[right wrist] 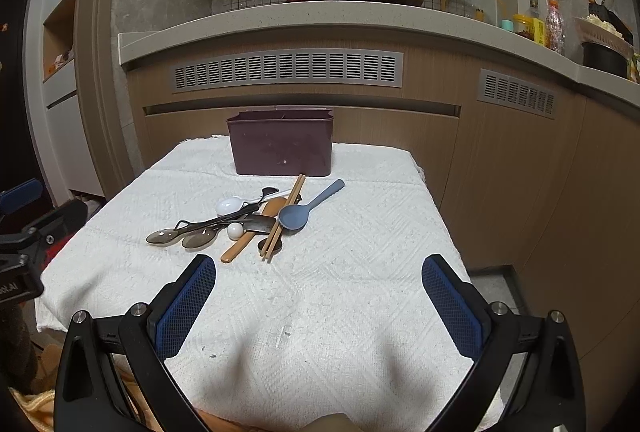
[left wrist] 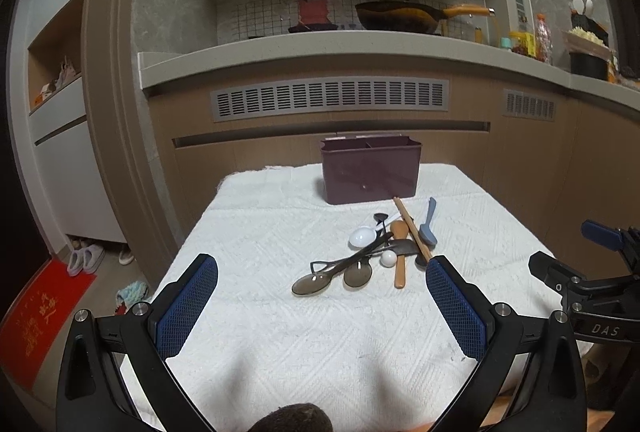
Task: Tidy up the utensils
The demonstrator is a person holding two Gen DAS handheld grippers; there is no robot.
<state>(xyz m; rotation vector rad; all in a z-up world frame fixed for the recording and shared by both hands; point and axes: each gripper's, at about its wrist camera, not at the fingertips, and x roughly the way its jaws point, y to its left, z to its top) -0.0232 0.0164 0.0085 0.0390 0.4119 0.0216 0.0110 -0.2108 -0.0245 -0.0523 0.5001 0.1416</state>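
Note:
A heap of utensils lies on the white-clothed table (left wrist: 280, 332) (right wrist: 340, 292): smoky translucent spoons (left wrist: 316, 282) (right wrist: 162, 235), a white spoon (left wrist: 362, 235) (right wrist: 229, 205), a wooden spoon (left wrist: 400, 256) (right wrist: 248, 240), wooden chopsticks (left wrist: 412, 228) (right wrist: 284, 216) and a blue spoon (left wrist: 428, 228) (right wrist: 298, 214). Behind them stands a maroon divided utensil holder (left wrist: 370, 172) (right wrist: 282, 146). My left gripper (left wrist: 322, 272) hovers open in front of the heap, empty. My right gripper (right wrist: 319, 272) is open too, nearer than the heap and to its right, holding nothing. The right gripper (left wrist: 560, 252) also shows at the left wrist view's right edge.
A kitchen counter (left wrist: 320, 56) with vented cabinet fronts rises just behind the table, carrying a wok (left wrist: 400, 17) and jars. Slippers (left wrist: 86, 258) and a red mat (left wrist: 36, 316) lie on the floor to the left. The other gripper's body (right wrist: 24, 256) sits at the left edge.

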